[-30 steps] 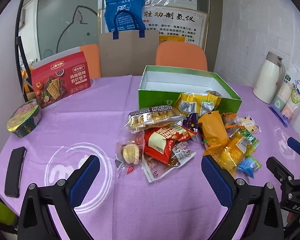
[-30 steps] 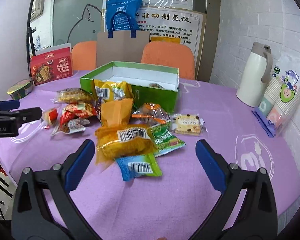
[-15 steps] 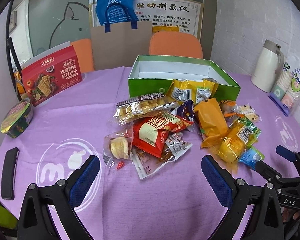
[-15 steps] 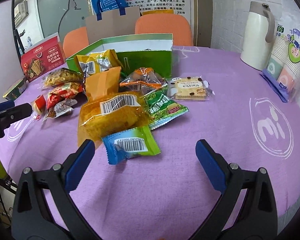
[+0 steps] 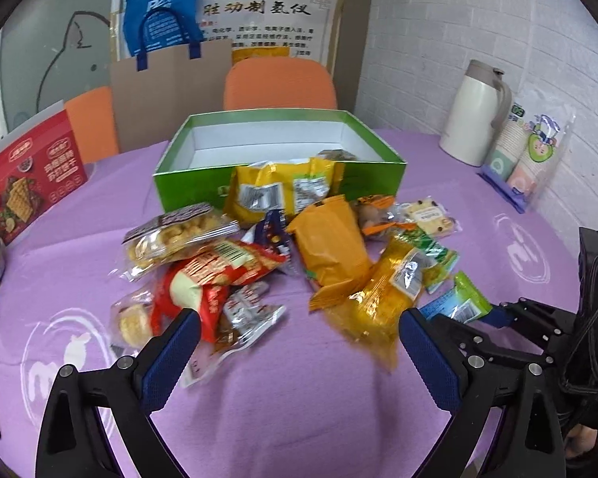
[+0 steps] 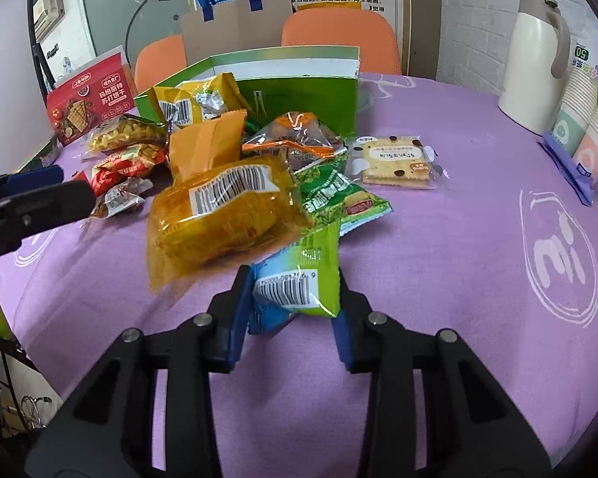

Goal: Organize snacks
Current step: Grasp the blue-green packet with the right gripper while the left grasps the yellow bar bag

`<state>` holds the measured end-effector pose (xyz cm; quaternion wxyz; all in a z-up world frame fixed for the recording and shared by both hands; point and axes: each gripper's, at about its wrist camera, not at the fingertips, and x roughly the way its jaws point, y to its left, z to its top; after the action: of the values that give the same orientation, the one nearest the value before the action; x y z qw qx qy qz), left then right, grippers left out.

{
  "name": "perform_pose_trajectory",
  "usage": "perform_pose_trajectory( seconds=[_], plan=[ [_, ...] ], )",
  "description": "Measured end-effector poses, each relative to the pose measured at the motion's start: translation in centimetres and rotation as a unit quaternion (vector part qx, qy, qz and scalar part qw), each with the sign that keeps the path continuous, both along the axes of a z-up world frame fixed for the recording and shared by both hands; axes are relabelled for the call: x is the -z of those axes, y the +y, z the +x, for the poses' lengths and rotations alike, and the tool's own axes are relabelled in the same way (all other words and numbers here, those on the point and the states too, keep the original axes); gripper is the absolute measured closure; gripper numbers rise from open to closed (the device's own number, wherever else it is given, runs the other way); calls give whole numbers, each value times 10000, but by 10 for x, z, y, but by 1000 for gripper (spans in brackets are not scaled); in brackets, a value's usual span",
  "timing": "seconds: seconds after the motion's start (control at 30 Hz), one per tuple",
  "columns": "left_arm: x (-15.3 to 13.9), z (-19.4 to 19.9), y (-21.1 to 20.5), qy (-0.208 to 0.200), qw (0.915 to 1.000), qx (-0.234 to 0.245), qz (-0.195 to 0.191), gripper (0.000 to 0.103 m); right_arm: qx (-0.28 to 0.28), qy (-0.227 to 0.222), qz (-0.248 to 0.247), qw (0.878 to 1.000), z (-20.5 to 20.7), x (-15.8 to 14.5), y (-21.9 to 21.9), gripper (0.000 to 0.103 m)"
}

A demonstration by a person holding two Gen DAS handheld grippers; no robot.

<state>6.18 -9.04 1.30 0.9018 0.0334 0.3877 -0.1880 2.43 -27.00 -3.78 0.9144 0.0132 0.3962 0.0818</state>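
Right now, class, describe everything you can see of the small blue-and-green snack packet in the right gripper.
The small blue-and-green snack packet is a glossy, crinkled plastic pouch, blue at one end and lime green at the other, with a white barcode panel facing the right wrist camera. The right gripper is shut on it, a blue pad pressing each side. Its far end is tilted upward beside the yellow barcoded packet.

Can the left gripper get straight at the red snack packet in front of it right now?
Probably yes: the left gripper is open and empty, and the red packet lies on top, just beyond its fingers.

A white thermos jug [image 6: 534,63] stands beside packed paper cups [image 6: 586,119]; orange chairs [image 5: 279,83] sit behind the table.
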Motion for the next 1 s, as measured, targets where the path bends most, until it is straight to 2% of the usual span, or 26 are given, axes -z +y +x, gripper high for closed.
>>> perform_pose_trajectory(
  seconds=[0.1, 0.27, 0.3, 0.37, 0.4, 0.5, 0.7, 0.87, 0.93, 1.0],
  plan=[
    [3, 10, -24, 58, 9993, 366, 31, 13, 157, -10, -42, 9999, -8, -3, -12, 64],
    [18, 27, -54, 368, 9970, 674, 10, 17, 395, 32, -46, 9992, -16, -4, -27, 64],
    [22, 27, -57, 407, 9965, 724, 39, 29, 416, 36, -28, 9991, -16, -4, -29, 64],
    [31, 28, -60, 563, 9951, 812, 91, 44, 445, 39, -10, 9990, -17, -4, -31, 63],
    [34, 27, -60, 615, 9944, 859, 53, 50, 449, 42, -7, 9990, -17, -4, -31, 63],
    [38, 24, -53, 699, 9936, 886, -32, 57, 429, 37, 25, 9991, -16, -4, -28, 63],
    [35, -2, -20, 779, 9945, 679, -138, 60, 211, 7, 141, 9997, -15, -4, -14, 63],
    [33, -24, 20, 769, 9968, 199, -31, 61, -37, -10, 229, 9997, -12, -4, 2, 63],
    [33, -26, 31, 860, 9961, 107, -144, 60, -87, -17, 212, 9997, -11, -3, 7, 63],
    [35, -23, 34, 943, 9952, 127, -218, 52, -114, -17, 186, 9998, -12, -4, 11, 63]
  ],
)
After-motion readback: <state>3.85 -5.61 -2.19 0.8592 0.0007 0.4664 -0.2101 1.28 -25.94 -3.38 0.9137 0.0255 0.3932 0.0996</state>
